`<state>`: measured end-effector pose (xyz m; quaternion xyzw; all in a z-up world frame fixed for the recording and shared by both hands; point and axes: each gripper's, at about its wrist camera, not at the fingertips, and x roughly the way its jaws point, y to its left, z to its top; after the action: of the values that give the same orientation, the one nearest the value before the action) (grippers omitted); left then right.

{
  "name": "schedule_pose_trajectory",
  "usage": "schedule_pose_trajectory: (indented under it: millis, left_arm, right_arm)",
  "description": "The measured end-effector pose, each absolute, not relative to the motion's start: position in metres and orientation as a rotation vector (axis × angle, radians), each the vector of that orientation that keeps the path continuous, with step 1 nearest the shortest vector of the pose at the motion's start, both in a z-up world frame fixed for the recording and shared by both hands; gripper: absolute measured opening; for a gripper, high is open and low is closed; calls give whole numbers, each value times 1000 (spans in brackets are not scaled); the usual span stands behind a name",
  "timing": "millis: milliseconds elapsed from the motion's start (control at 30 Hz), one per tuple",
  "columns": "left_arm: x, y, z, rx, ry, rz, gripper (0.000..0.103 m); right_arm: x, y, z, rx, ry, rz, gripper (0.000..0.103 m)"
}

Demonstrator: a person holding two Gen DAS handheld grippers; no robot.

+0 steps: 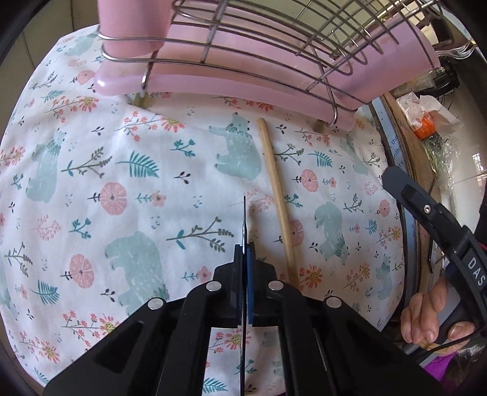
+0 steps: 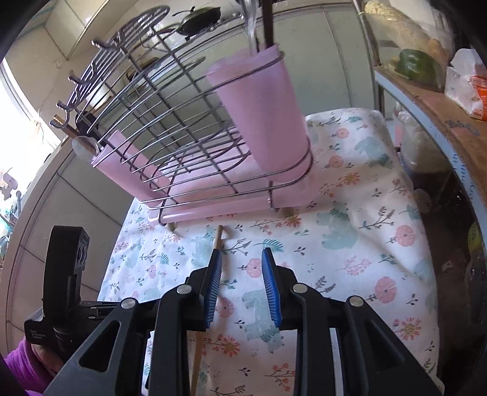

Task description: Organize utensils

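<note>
A wooden chopstick (image 1: 278, 198) lies on the floral cloth in front of a wire dish rack (image 1: 274, 39) with a pink tray and pink cups. My left gripper (image 1: 245, 252) is shut on a thin dark utensil (image 1: 244, 219), seen edge-on, which points toward the rack, just left of the chopstick. My right gripper (image 2: 242, 274) is open and empty above the cloth. The chopstick (image 2: 217, 239) runs under its left finger. The pink utensil cup (image 2: 261, 112) on the rack's right end holds a clear utensil and a dark one.
The floral cloth (image 2: 365, 243) covers the table. A shelf (image 2: 441, 100) with bags and a green pepper stands at the right. A second pink cup (image 1: 134, 27) sits on the rack's left end. The right gripper shows in the left wrist view (image 1: 438, 225).
</note>
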<state>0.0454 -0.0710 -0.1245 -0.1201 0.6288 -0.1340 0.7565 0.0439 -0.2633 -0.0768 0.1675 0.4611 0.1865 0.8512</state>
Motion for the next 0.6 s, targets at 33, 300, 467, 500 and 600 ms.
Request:
schedule_pose_trajectory:
  millis: [33, 300, 467, 500, 600]
  left_arm:
    - [44, -68, -123, -267, 1362, -294, 1]
    - [36, -43, -99, -287, 1244, -318, 1]
    - [36, -29, -91, -290, 1197, -326, 1]
    - [37, -25, -91, -295, 1194, -329, 1]
    - [36, -13, -92, -312, 1193, -334, 1]
  right_arm:
    - [48, -259, -78, 360, 995, 413, 27]
    - [81, -225, -98, 412, 1169, 471, 27]
    - [96, -198, -117, 376, 1260, 436, 27]
    - [96, -197, -120, 371, 1267, 425, 27]
    - [102, -188, -129, 344, 1295, 385, 23]
